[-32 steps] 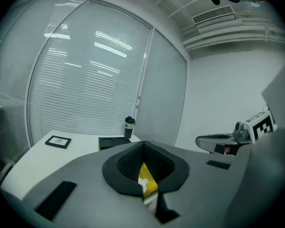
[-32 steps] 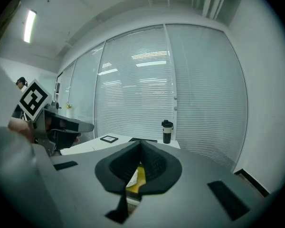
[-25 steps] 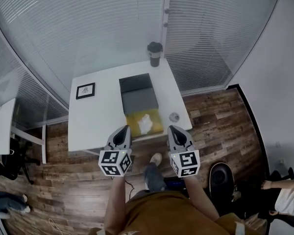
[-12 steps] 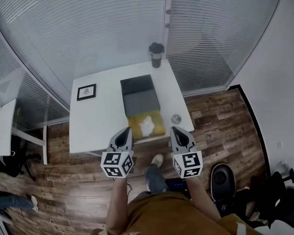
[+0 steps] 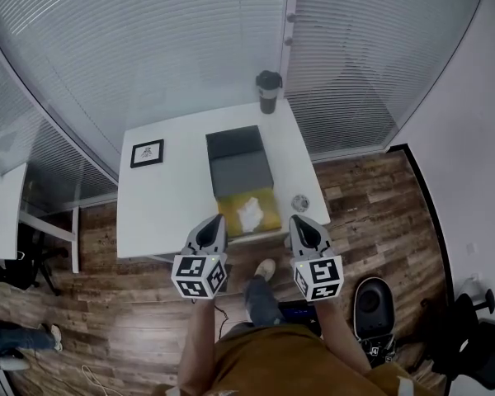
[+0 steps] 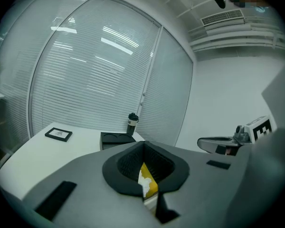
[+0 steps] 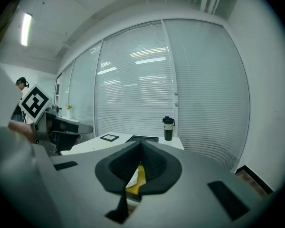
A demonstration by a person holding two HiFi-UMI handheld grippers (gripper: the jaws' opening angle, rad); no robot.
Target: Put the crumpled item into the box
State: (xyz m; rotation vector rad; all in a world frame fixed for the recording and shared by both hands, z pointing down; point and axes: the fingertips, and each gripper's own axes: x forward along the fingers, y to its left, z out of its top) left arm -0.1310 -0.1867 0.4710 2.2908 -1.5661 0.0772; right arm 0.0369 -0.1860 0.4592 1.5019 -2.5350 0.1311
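A white crumpled item (image 5: 249, 213) lies on a yellow sheet (image 5: 266, 218) at the near edge of the white table (image 5: 165, 205). Just behind it stands the open dark grey box (image 5: 242, 174), its lid (image 5: 233, 142) laid back. My left gripper (image 5: 213, 222) and right gripper (image 5: 299, 220) hang side by side short of the table edge, both shut and empty. Through the left gripper's (image 6: 145, 148) closed jaws the crumpled item (image 6: 143, 180) shows below. The right gripper (image 7: 141, 146) frames the crumpled item (image 7: 132, 178) and yellow sheet (image 7: 140, 174) the same way.
A dark travel cup (image 5: 268, 91) stands at the table's far right corner. A small framed picture (image 5: 146, 153) lies at the far left, and a small round object (image 5: 299, 203) near the right edge. Glass walls with blinds enclose the far side. The floor is wood.
Both grippers have sunk slightly in the head view and the table has shifted a little right. A person at the lower right has left the view.
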